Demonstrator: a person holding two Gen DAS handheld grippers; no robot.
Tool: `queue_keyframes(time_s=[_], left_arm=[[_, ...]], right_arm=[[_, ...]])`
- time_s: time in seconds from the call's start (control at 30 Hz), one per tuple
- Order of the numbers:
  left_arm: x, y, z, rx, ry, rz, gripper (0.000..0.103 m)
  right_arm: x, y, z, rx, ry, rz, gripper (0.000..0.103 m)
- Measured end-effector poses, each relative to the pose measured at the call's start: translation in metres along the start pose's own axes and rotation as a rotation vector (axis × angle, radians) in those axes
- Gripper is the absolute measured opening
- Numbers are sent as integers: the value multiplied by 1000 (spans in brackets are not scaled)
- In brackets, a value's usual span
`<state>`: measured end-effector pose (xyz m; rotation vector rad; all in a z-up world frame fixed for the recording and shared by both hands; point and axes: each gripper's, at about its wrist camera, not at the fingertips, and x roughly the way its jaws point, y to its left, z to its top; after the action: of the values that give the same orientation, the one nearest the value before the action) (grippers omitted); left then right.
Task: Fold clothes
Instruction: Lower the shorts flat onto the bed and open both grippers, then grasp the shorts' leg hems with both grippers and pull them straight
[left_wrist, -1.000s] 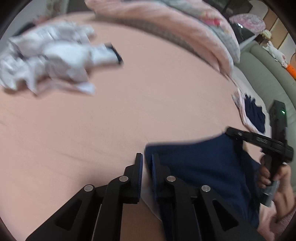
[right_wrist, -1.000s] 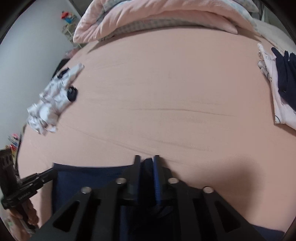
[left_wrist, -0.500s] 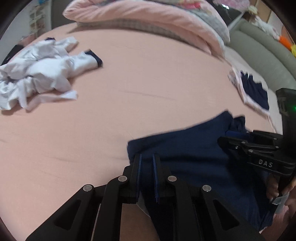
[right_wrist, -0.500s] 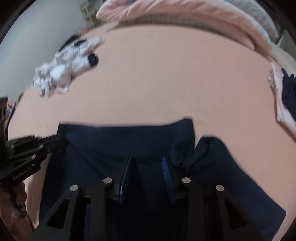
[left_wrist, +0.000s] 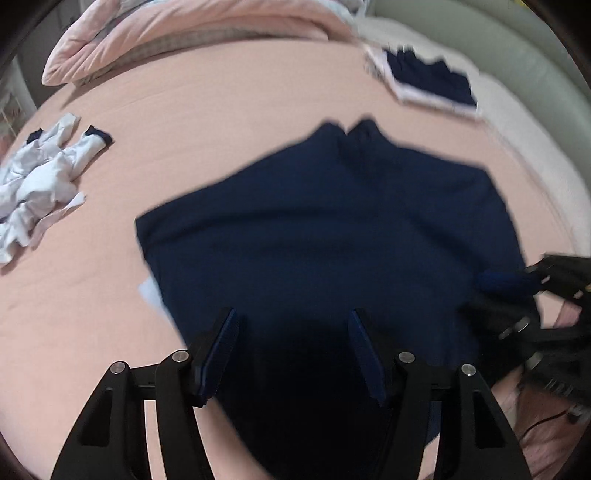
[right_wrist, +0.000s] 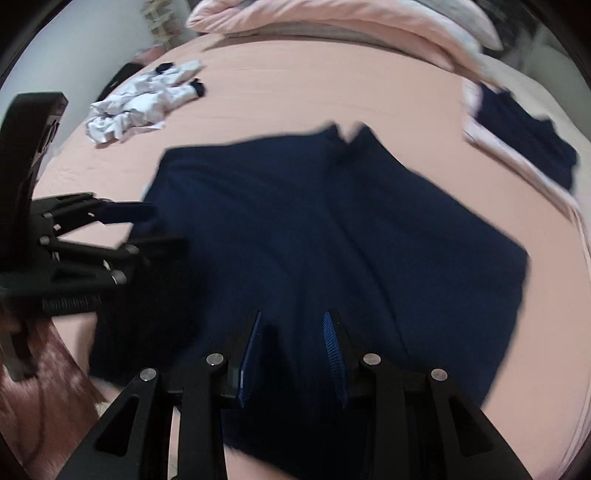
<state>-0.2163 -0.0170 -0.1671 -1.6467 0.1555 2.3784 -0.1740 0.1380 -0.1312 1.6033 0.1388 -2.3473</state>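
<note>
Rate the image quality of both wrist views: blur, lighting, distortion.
Left wrist view: the navy garment has smeared edges from motion, the right gripper at the frame's edge is streaked, and the fisheye bows the pink bed. Right wrist view: the same garment is blurred, its folds barely readable in dim, even light; the white clothes stay fairly sharp.

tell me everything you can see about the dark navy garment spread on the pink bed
The dark navy garment is soft, plain, matte cloth, lying mostly flat on the pink bed sheet, blurred. Its far edge rises to two small points with a notch between; the side edges slant outward. A pale scrap peeks from under its left edge. Both grippers hang over its near part: the left gripper is opening, the right gripper open, neither clamping the cloth.
</note>
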Motion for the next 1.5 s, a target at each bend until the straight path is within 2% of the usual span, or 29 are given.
queue_keyframes(time_s=[0.1,0.17,0.2,0.23,0.3,0.4,0.5,0.63,0.77,0.8,0.87,0.97,1.13,1.23,1.33,1.43,1.47,1.5], left_arm=[[-3,1,-22,3,22,47,59],[-18,2,-36,-18,-50,132,59],[-28,3,-43,-40,-90,150,59],[-35,4,-49,-65,-105,125,59],[-32,1,-59,-95,-58,72,59],[-12,-10,-75,-63,27,126,59],[-14,-10,-85,-80,19,165,59],[-32,1,-94,-182,-16,150,59],[-31,10,-107,-328,-33,-14,59],[-28,10,-110,-358,-27,-40,58],[-25,10,-116,-391,-36,-43,53],[-26,2,-121,-379,-51,16,38],[-31,-8,-119,-329,-46,72,37],[-34,-5,-126,-356,-45,47,37],[-37,-3,-133,-397,-59,-5,37],[-41,0,-135,-437,-85,-65,36],[-42,0,-136,-446,-94,-81,33],[-42,0,-135,-448,-90,-94,23]], right_arm=[[-5,-21,-32,36,32,-22,33],[-2,-20,-45,32,46,-14,33],[-4,-18,-50,27,37,-19,33],[-7,-17,-54,21,27,-23,33],[-11,-19,-61,42,13,-8,33],[-12,-20,-69,46,13,3,33],[-17,-24,-77,49,8,19,34],[-38,-43,-97,141,-39,68,36],[-56,-74,-112,310,-125,45,36],[-56,-80,-114,346,-129,36,36],[-52,-88,-116,399,-120,29,36],[-47,-86,-122,388,-94,47,36],[-41,-71,-129,269,-84,-3,36],[-46,-72,-132,274,-82,19,36],[-46,-78,-140,324,-86,143,36],[-50,-77,-139,346,-127,171,36],[-50,-77,-136,354,-151,177,36],[-50,-78,-132,368,-170,190,36]])
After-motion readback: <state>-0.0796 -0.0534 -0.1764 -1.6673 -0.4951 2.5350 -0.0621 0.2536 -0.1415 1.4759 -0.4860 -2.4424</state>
